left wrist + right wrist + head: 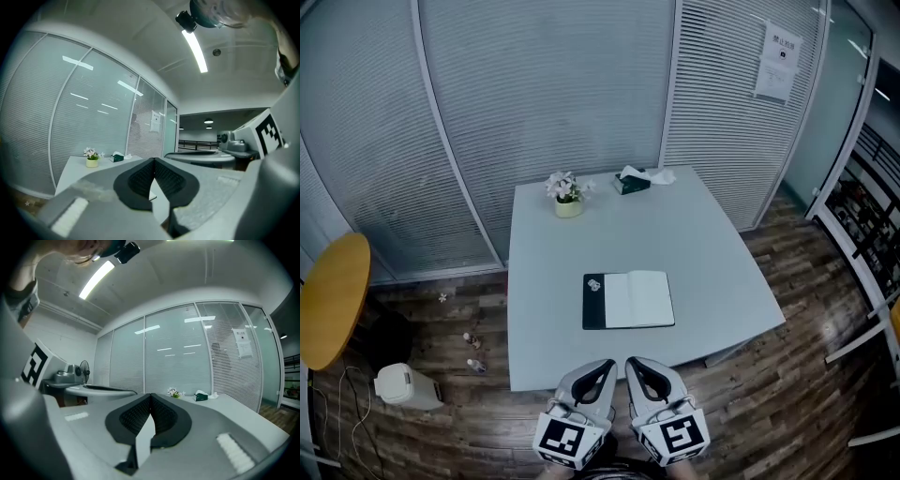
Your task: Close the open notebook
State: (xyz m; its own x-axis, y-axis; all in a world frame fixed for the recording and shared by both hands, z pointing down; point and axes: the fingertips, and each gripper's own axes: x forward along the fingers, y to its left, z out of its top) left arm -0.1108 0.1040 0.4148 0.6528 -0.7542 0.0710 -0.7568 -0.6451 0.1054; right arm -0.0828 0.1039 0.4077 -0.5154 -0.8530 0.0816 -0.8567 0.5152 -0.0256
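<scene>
Left tongs point(606, 364) and right tongs point(632, 363) side by side, level, both closed

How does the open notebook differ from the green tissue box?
The notebook lies flat and open near the front of the table; the tissue box stands at its far edge. The notebook is wider, white pages beside a black cover; the tissue box is dark green, a tissue sticking out. Both rest on the table.

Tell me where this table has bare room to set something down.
The table is bare right of the notebook, in a narrower strip left of it, and in the wide band between it and the flower pot. Only the far edge holds things: that pot and the tissue box.
</scene>
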